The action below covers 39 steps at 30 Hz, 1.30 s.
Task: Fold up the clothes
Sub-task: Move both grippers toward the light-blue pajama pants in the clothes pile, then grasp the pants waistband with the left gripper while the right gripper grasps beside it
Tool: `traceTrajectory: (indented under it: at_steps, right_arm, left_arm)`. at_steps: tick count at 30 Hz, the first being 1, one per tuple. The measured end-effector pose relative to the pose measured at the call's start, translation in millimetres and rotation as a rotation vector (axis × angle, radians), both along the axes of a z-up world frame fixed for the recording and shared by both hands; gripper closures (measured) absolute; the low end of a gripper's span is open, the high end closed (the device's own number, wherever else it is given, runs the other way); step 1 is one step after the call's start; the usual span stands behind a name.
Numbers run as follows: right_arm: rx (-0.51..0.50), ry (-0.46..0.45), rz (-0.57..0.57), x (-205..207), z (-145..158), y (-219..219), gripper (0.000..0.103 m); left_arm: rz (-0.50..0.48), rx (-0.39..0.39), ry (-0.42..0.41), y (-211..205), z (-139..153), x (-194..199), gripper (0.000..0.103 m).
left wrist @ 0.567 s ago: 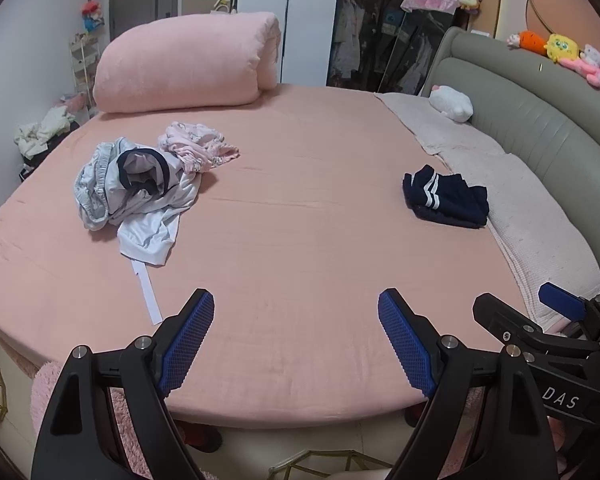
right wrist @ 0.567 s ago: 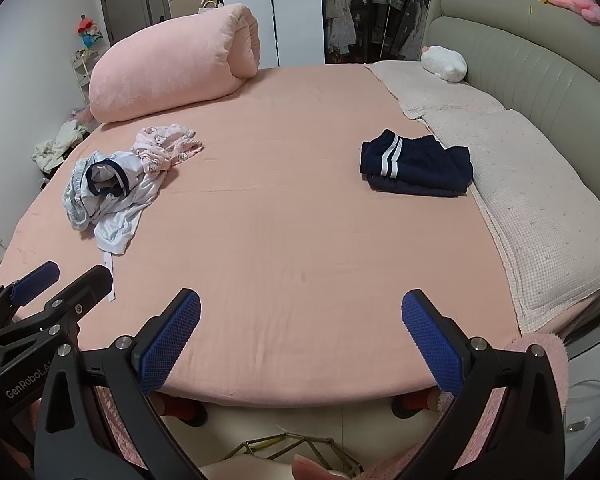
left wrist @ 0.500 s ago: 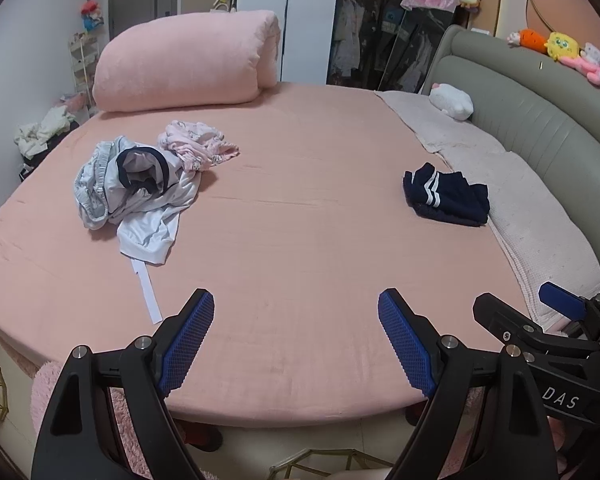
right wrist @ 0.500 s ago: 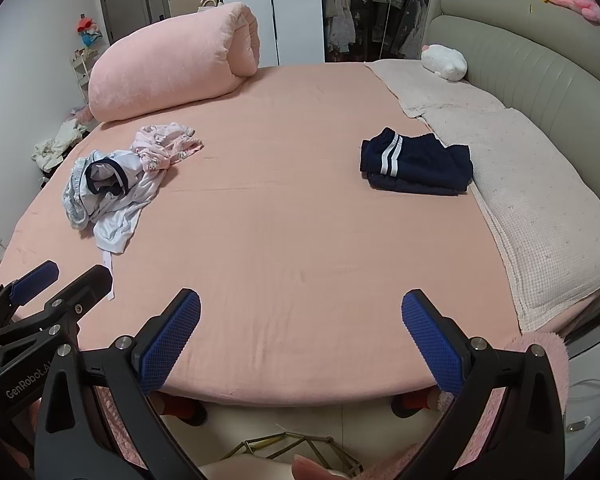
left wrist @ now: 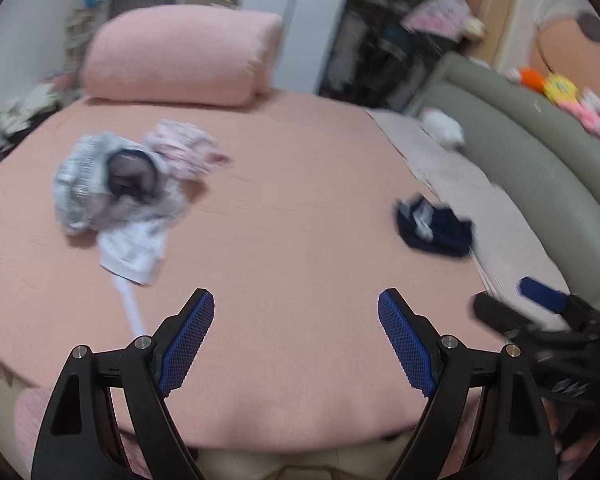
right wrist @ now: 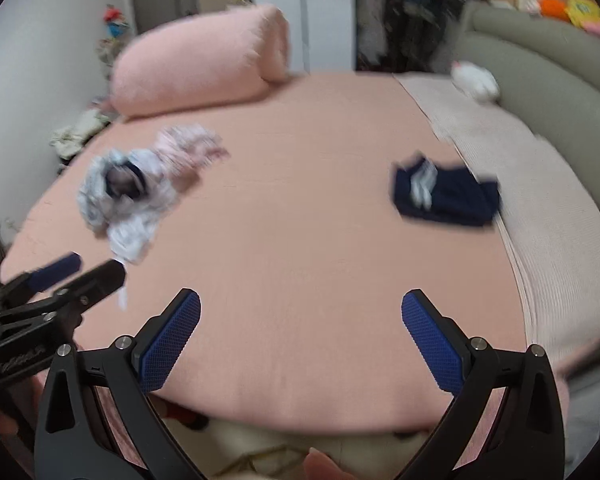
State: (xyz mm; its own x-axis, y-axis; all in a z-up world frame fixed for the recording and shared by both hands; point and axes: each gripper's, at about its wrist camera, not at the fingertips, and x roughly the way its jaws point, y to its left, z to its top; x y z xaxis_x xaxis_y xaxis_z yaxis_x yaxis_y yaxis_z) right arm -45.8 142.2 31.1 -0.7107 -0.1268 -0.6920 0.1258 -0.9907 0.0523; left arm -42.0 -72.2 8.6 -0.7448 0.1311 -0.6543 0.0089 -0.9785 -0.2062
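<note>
Both the left gripper (left wrist: pixel 296 336) and right gripper (right wrist: pixel 300 340) hover with fingers apart, empty. The unfolded pile (left wrist: pixel 116 196) lies left of the folded shorts (left wrist: pixel 434 228); best approach low and pinch one garment's edge.

Black left gripper with blue ribbed pads (left wrist: pixel 296 330): jaws spread wide, nothing between, angled downward. Black right gripper with blue ribbed pads (right wrist: pixel 300 330): same, wide apart, empty. Side by side, each visible at the other's frame edge.
</note>
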Motion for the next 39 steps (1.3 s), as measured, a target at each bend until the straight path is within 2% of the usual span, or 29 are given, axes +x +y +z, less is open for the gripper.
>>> traceTrajectory:
  at_steps: [3, 8, 10, 13, 15, 17, 18, 21, 23, 27, 30, 33, 34, 35, 36, 38, 39]
  right_arm:
    - [0.023, 0.029, 0.080, -28.6, 11.2, -29.2, 0.001]
    - [0.042, 0.067, 0.209, -83.4, 14.5, -92.4, 0.001]
    - [0.038, 0.040, 0.250, -107.8, 8.3, -119.4, 0.003]
    - [0.034, -0.013, 0.317, -146.1, -3.1, -164.2, 0.011]
    - [0.060, -0.047, 0.353, -167.8, -14.8, -195.5, 0.020]
    - [0.070, -0.074, 0.396, -186.0, -27.7, -227.1, 0.032]
    - [0.059, -0.086, 0.422, -194.2, -32.7, -242.6, 0.033]
    - [0.009, -0.118, 0.501, -215.9, -45.4, -288.2, 0.034]
    - [0.000, -0.110, 0.549, -223.3, -51.0, -318.5, 0.034]
    - [0.056, -0.117, 0.607, -234.5, -64.1, -377.1, 0.033]
    - [0.099, -0.140, 0.614, -246.2, -80.2, -408.8, 0.033]
    - [0.125, -0.198, 0.589, -263.4, -97.2, -431.0, 0.033]
    - [0.138, -0.216, 0.584, -268.4, -102.6, -437.3, 0.031]
    - [0.151, -0.222, 0.580, -270.9, -105.4, -440.9, 0.033]
    - [0.160, -0.217, 0.576, -272.0, -106.2, -441.1, 0.036]
    - [0.176, -0.204, 0.565, -273.5, -107.1, -439.6, 0.054]
    - [0.170, -0.203, 0.566, -272.9, -105.3, -436.2, 0.056]
  left_arm:
    - [0.130, -0.028, 0.003, -43.2, -7.7, -17.9, 0.017]
    - [0.318, -0.001, -0.035, -132.8, -42.9, -66.4, 0.017]
    - [0.366, 0.019, -0.045, -163.3, -56.2, -88.7, 0.017]
    - [0.420, 0.084, -0.056, -208.3, -72.0, -121.8, 0.028]
    - [0.460, 0.066, -0.064, -232.3, -83.9, -141.9, 0.033]
    - [0.459, 0.080, -0.072, -247.4, -94.9, -153.1, 0.033]
    - [0.455, 0.111, -0.071, -256.8, -103.5, -157.2, 0.033]
    - [0.488, 0.154, -0.068, -276.6, -129.5, -159.3, 0.033]
    - [0.490, 0.200, -0.098, -292.0, -146.6, -159.6, 0.034]
    - [0.459, 0.300, -0.090, -310.1, -163.9, -161.1, 0.035]
    - [0.453, 0.352, -0.067, -319.4, -173.7, -167.7, 0.045]
    - [0.429, 0.330, -0.076, -315.3, -178.6, -175.3, 0.062]
    - [0.417, 0.308, -0.077, -312.0, -178.4, -177.3, 0.073]
    - [0.409, 0.299, -0.078, -315.0, -176.1, -179.7, 0.083]
    - [0.408, 0.290, -0.073, -314.9, -173.7, -179.3, 0.085]
    - [0.405, 0.282, -0.060, -313.5, -169.4, -177.6, 0.090]
    - [0.391, 0.294, -0.048, -310.3, -166.7, -173.7, 0.091]
